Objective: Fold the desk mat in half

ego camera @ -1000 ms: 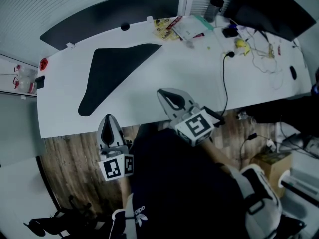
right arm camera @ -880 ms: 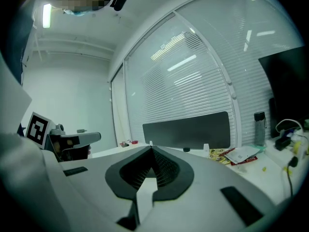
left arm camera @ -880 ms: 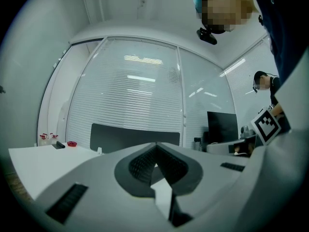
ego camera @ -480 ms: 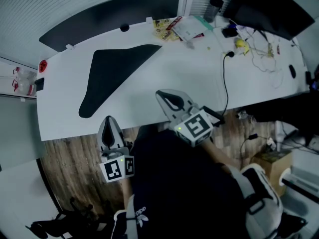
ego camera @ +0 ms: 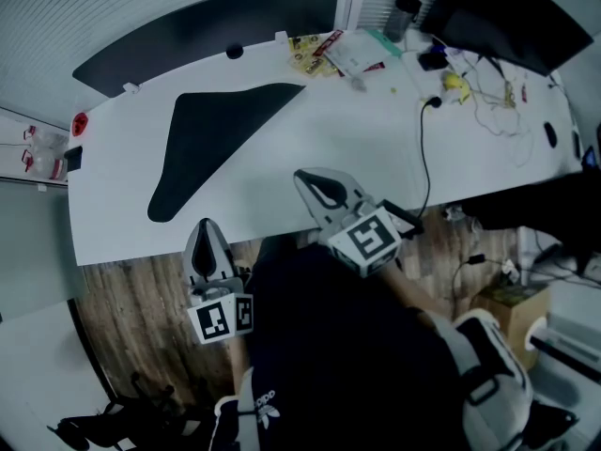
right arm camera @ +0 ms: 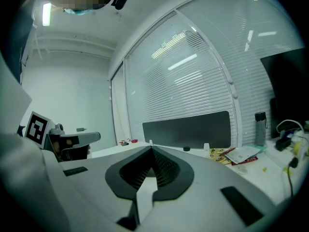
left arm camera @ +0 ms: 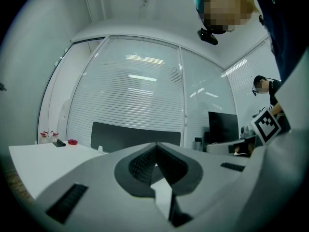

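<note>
**Both pairs of jaws pressed together, mat lying apart from them**

The jaws of the left gripper [left arm camera: 155,145] meet at their tips with nothing between them, and those of the right gripper [right arm camera: 151,149] are likewise closed and empty. In the head view the left gripper [ego camera: 206,224] hangs off the near edge of the white desk [ego camera: 376,130], over the wooden floor [ego camera: 141,308]. The right gripper [ego camera: 305,178] has its tip just over that same near edge, further to the right.

The dark desk mat [ego camera: 211,130] lies flat on the left part of the desk, well apart from both grippers. Its outline is roughly a triangle, wide at the far side and tapering to a rounded end near the front left (whether it is already doubled over cannot be told).

Behind it a black partition panel [ego camera: 207,26] stands along the back edge. To the right are snack packets and papers [ego camera: 338,53], a dark tumbler [ego camera: 406,15], a black cable [ego camera: 424,158] running across the desk and a dark monitor [ego camera: 507,22].
</note>
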`<action>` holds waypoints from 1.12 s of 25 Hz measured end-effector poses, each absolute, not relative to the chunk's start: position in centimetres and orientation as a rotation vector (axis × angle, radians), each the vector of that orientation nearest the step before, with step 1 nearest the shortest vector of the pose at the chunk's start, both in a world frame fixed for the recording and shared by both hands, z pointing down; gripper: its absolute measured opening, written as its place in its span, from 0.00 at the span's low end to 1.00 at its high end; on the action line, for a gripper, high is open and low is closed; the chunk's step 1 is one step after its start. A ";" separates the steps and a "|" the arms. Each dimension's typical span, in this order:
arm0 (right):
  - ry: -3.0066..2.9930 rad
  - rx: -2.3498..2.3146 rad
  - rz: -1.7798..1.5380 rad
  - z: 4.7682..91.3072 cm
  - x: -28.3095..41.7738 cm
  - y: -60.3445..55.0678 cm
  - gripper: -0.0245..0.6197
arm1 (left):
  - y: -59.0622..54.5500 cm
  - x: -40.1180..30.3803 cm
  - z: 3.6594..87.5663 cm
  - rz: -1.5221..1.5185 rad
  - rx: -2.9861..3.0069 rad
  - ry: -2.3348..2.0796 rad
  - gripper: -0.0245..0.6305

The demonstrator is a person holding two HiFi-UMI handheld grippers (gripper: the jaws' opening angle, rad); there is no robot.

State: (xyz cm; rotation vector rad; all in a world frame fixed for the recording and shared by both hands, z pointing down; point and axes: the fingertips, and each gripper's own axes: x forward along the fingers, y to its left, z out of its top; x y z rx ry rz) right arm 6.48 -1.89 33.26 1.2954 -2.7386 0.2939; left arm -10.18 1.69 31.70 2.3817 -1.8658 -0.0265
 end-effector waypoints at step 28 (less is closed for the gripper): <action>-2.724 1.289 0.268 33.5 6.7 -0.8 0.04 | 2.7 -9.7 32.0 -0.030 2.391 -1.845 0.04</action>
